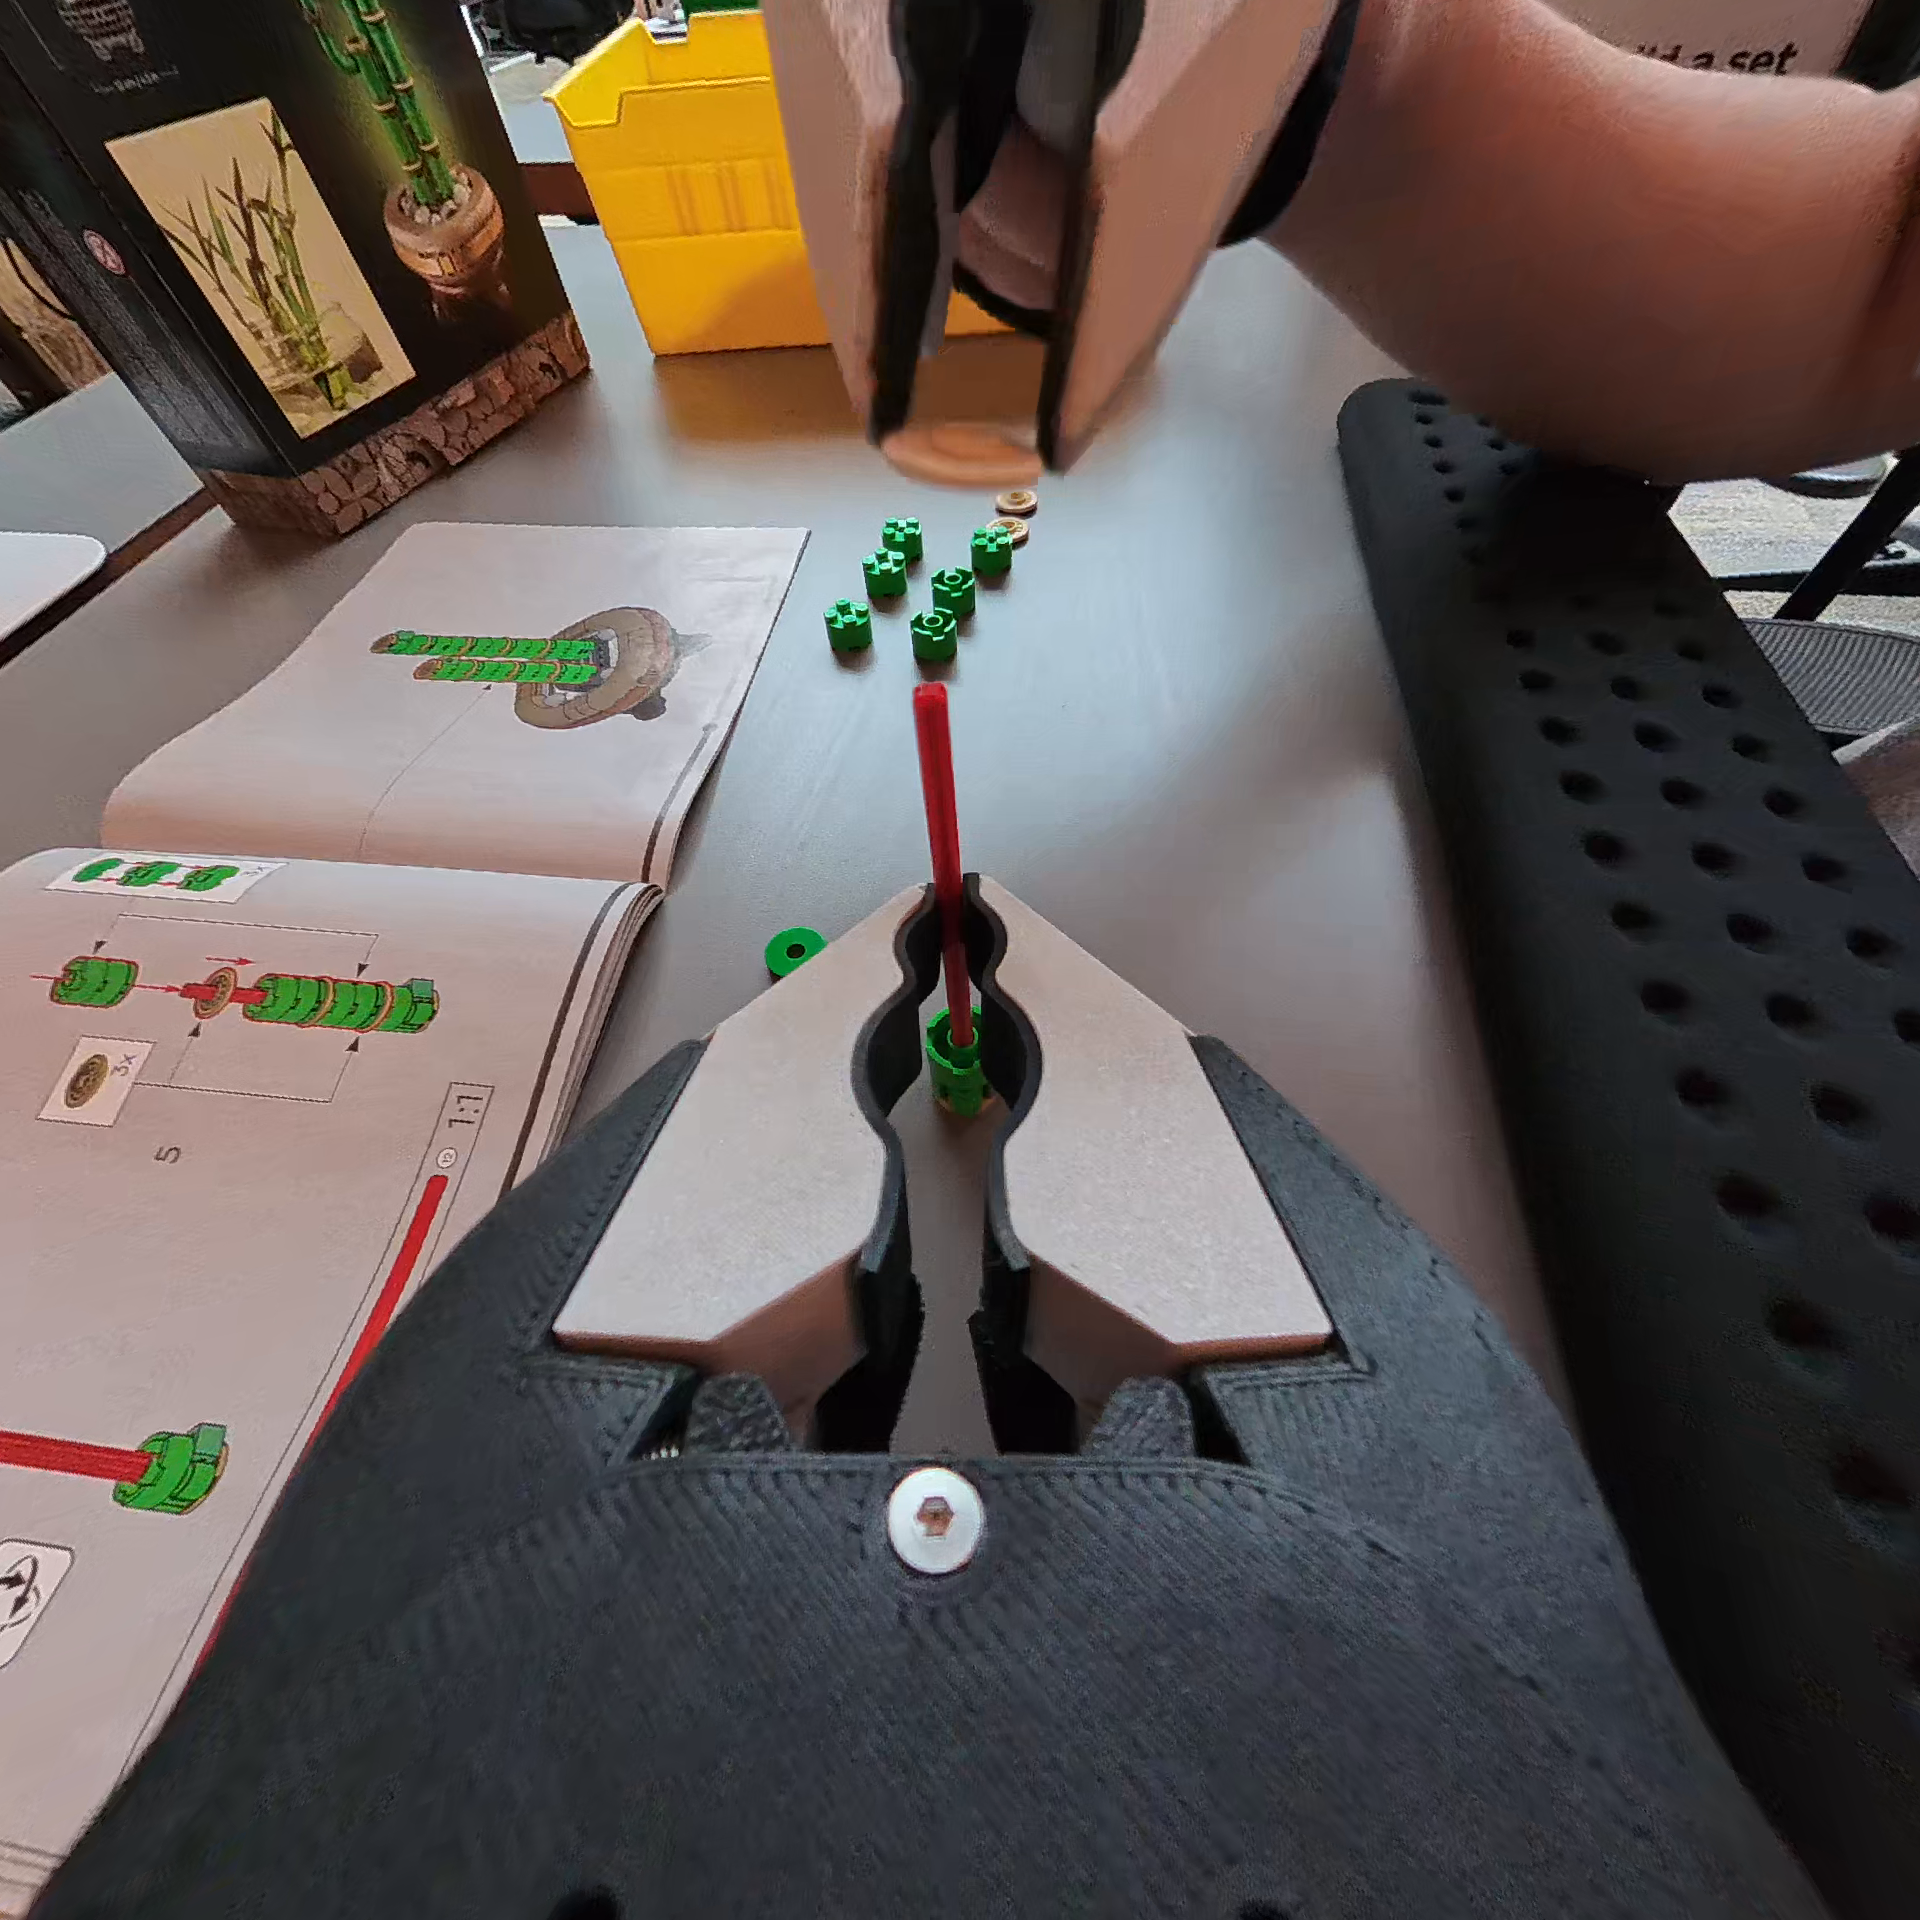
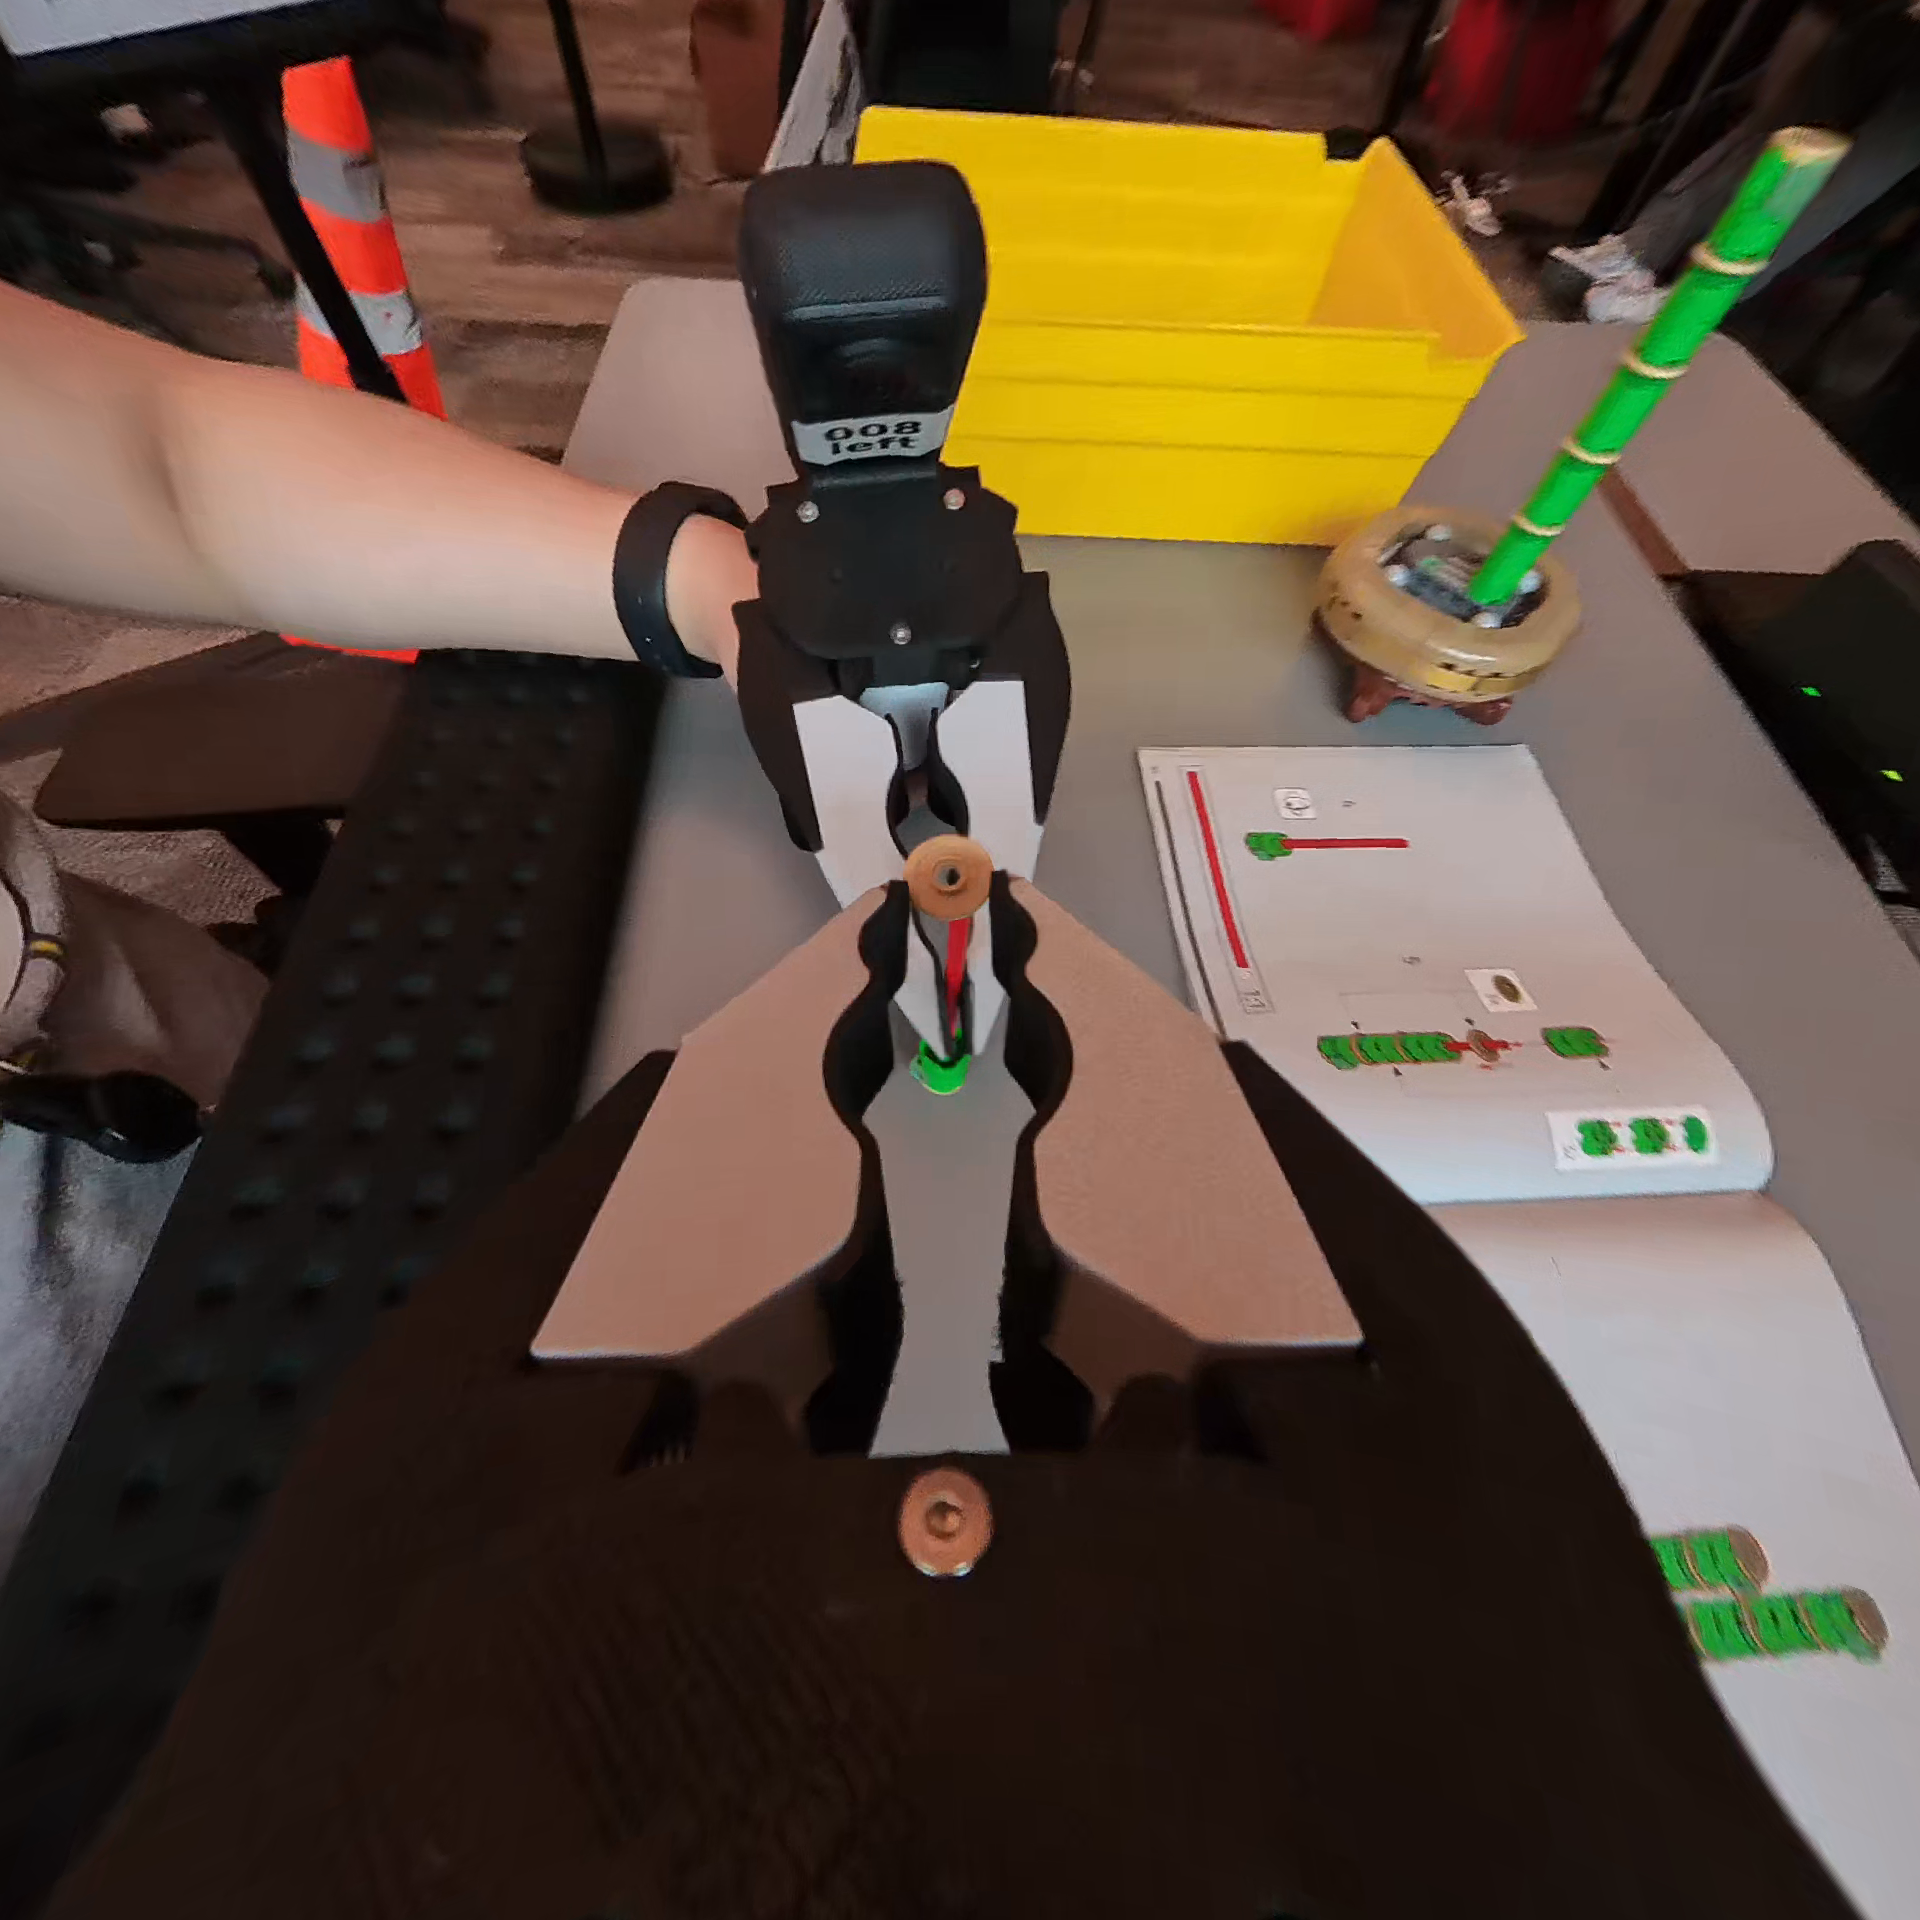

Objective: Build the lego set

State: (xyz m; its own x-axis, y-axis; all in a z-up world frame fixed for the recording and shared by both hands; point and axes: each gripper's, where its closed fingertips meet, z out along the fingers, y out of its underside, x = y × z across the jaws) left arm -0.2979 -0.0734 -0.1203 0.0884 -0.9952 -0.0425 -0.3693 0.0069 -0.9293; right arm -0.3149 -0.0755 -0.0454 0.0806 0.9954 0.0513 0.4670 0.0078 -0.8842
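My left gripper (image 1: 948,896) is shut on a red axle (image 1: 940,790) that points forward out of its tips. A green round brick (image 1: 956,1070) sits on the axle's near end, between the fingers. My right gripper (image 2: 948,885) is shut on a tan round disc (image 2: 948,878) with a centre hole. It faces the left gripper (image 2: 914,748), with the disc in line with the axle (image 2: 956,966). In the left wrist view the disc (image 1: 961,455) hangs beyond the axle's tip, apart from it. Several loose green round bricks (image 1: 914,582) and two tan discs (image 1: 1013,516) lie on the table.
An open instruction booklet (image 1: 416,727) lies left of the bricks, with a flat green round piece (image 1: 795,948) beside it. The set's box (image 1: 281,239) and a yellow bin (image 1: 707,208) stand behind. A pot with a built bamboo stalk (image 2: 1444,623) stands near the bin. A black perforated panel (image 1: 1662,831) runs along the table's edge. Some 7 centimeters of space lies between my two pairs of fingers. The black perforated panel (image 1: 1662,831) is about 15 centimeters from my left fingertips. Seen from the right wrist view (image 2: 324,1333) as well.
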